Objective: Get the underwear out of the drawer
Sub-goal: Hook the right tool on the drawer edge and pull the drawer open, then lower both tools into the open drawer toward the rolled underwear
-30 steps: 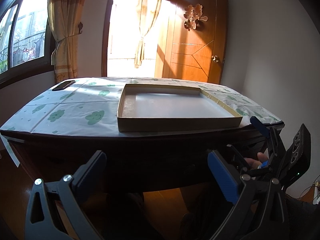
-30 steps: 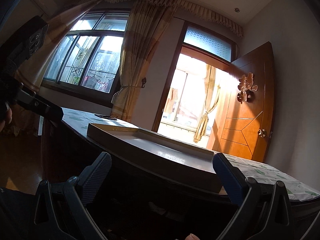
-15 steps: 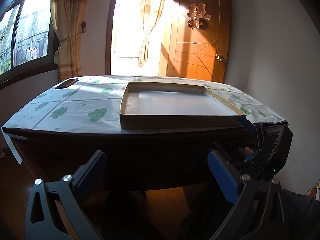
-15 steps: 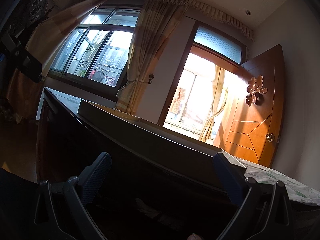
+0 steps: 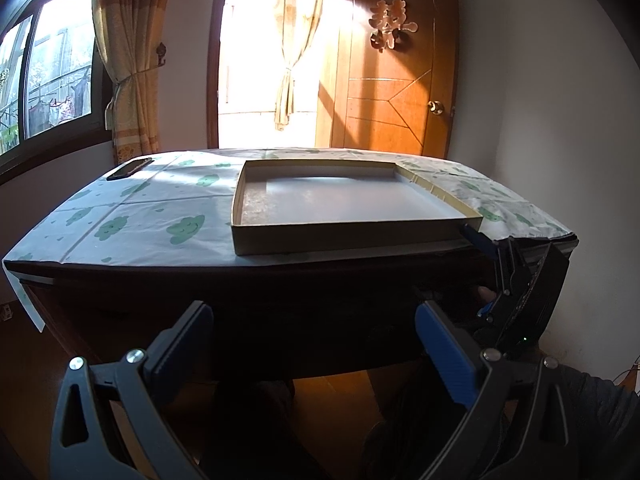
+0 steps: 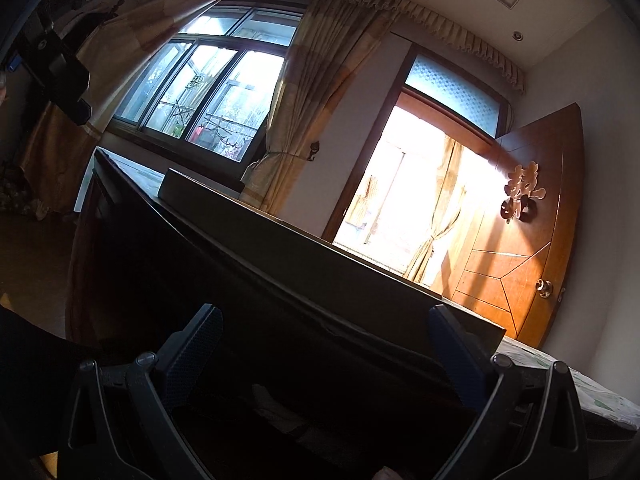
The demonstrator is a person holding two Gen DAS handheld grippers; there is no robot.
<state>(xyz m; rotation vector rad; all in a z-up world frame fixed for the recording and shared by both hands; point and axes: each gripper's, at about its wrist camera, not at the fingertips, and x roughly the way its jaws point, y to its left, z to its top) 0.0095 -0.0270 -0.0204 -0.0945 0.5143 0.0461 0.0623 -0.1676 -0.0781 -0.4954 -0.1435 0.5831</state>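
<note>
Left gripper (image 5: 312,340) jaws spread wide, nothing between. Right gripper (image 6: 324,344) likewise wide, tilted upward, unloaded.

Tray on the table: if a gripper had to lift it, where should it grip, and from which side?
Probably the near wall of the tray, approached from the front. That wall is a thin upright lip facing the open left gripper, and it sits close to the front edge of the table, so one finger could go inside it and one outside. The tray's floor is too wide and flat to pinch.
</note>
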